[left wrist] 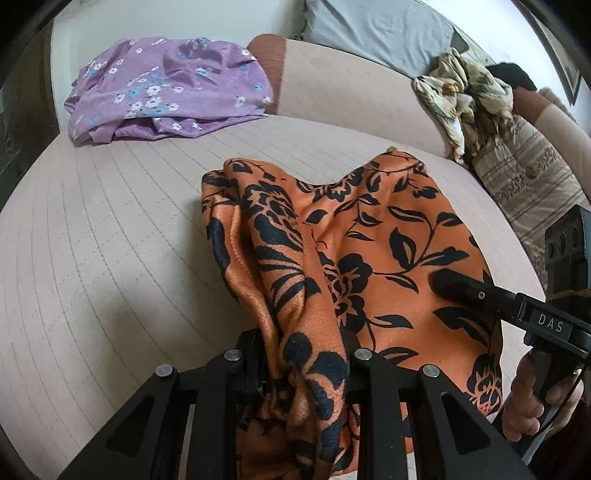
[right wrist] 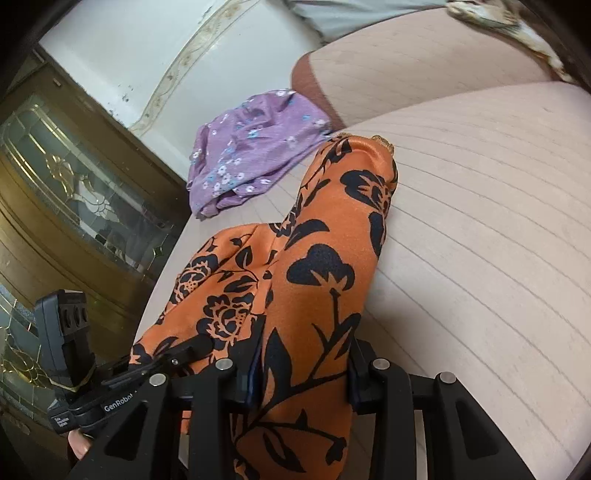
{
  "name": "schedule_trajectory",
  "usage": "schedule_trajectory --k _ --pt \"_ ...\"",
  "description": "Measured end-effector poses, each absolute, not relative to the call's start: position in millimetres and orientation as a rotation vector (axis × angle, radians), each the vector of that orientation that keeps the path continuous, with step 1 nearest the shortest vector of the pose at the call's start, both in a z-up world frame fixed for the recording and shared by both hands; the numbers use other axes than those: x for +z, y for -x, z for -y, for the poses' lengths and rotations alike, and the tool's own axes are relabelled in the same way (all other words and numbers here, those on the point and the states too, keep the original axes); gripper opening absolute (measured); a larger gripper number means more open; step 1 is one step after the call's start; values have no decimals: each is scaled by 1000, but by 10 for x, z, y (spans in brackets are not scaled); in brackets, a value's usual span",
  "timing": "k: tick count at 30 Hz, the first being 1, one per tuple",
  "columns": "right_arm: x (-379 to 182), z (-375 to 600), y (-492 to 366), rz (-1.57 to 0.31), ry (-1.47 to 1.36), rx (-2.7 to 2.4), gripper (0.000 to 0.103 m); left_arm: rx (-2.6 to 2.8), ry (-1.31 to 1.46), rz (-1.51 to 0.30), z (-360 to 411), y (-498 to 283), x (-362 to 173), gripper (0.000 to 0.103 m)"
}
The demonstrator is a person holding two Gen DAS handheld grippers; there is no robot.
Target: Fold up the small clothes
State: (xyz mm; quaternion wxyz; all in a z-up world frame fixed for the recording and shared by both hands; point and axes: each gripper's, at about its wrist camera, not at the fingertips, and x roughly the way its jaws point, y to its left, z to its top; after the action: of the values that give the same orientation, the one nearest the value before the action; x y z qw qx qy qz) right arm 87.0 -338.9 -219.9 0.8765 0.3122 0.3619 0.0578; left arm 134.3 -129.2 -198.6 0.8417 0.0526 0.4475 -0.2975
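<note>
An orange cloth with a black flower print (left wrist: 369,240) is lifted off the beige quilted surface (left wrist: 92,258) and hangs in folds. My left gripper (left wrist: 306,354) is shut on a bunched edge of it at the bottom of the left wrist view. In the right wrist view my right gripper (right wrist: 303,369) is shut on another part of the same orange cloth (right wrist: 325,240), which stretches away from the jaws. Each gripper shows in the other's view: the right gripper (left wrist: 454,288) lies against the cloth at the right, and the left gripper (right wrist: 195,347) is at the lower left.
A purple flowered garment (left wrist: 166,92) lies folded at the far left of the surface. A crumpled cream patterned cloth (left wrist: 469,92) and a striped cushion (left wrist: 524,173) sit at the right, with a grey pillow (left wrist: 369,29) behind. A wooden cabinet with glass doors (right wrist: 74,184) stands beside the surface.
</note>
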Motion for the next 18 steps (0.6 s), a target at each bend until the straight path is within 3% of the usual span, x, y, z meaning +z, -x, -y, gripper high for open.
schedule_trajectory --k 18 --pt "-2264 3559 -508 -733 -684 69 37 -585 -172 -927 1421 -1060 -1984 26"
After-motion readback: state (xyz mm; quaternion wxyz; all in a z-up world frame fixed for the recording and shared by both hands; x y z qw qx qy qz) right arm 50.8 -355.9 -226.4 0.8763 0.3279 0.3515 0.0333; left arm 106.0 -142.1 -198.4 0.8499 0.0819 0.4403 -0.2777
